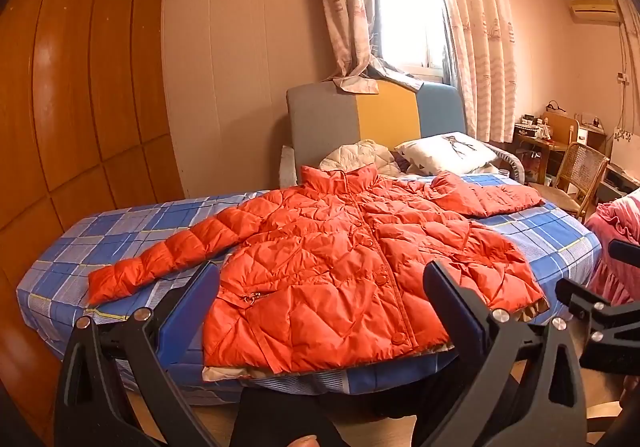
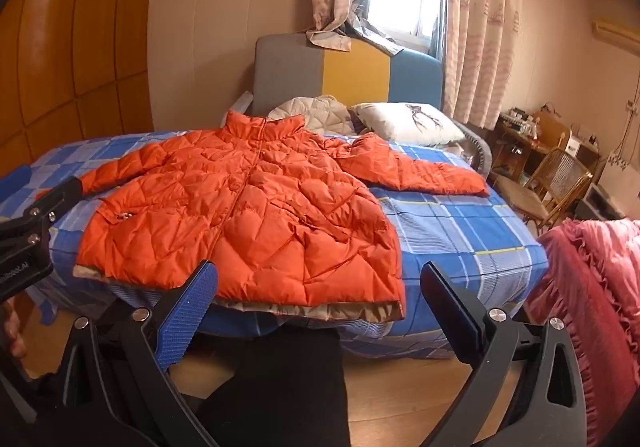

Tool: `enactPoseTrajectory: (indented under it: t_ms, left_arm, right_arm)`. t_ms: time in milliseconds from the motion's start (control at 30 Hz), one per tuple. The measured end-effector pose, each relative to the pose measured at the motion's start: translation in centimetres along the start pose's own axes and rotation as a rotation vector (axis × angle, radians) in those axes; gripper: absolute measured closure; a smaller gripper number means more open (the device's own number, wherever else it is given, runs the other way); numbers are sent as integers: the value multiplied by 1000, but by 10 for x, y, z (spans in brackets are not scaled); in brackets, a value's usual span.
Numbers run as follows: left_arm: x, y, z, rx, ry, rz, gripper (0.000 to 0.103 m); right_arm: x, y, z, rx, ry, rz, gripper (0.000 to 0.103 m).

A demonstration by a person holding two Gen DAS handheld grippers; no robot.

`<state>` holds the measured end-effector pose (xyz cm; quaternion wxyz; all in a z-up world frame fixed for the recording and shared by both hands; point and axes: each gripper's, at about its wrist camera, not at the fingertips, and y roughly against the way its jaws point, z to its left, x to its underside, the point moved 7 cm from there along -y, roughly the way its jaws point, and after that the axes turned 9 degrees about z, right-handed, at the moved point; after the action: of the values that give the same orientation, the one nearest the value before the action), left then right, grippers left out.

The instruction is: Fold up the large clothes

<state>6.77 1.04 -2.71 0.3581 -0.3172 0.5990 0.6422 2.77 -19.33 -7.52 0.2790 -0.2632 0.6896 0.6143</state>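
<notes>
An orange quilted puffer jacket [image 1: 340, 267] lies front up and spread flat on the blue plaid bed [image 1: 100, 239], both sleeves stretched out to the sides. It also shows in the right wrist view [image 2: 240, 215]. My left gripper [image 1: 320, 279] is open and empty, held in the air in front of the jacket's hem. My right gripper [image 2: 318, 279] is open and empty, in front of the hem near the bed's front edge [image 2: 460, 327]. Each gripper shows at the edge of the other's view.
A white pillow [image 1: 448, 153] and a cream quilt [image 1: 360, 157] lie at the headboard [image 1: 372, 115]. A wooden wardrobe [image 1: 80, 87] stands at the left. A pink ruffled cover [image 2: 592, 307] and a rattan chair [image 2: 556, 187] stand at the right. The person's dark legs [image 2: 280, 387] are below.
</notes>
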Motion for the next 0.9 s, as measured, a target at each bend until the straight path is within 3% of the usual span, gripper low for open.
enactPoseTrajectory:
  t_ms: [900]
  left_arm:
    - [0, -5, 8, 4, 25, 7, 2]
  right_arm:
    - [-4, 5, -2, -18, -17, -15, 3]
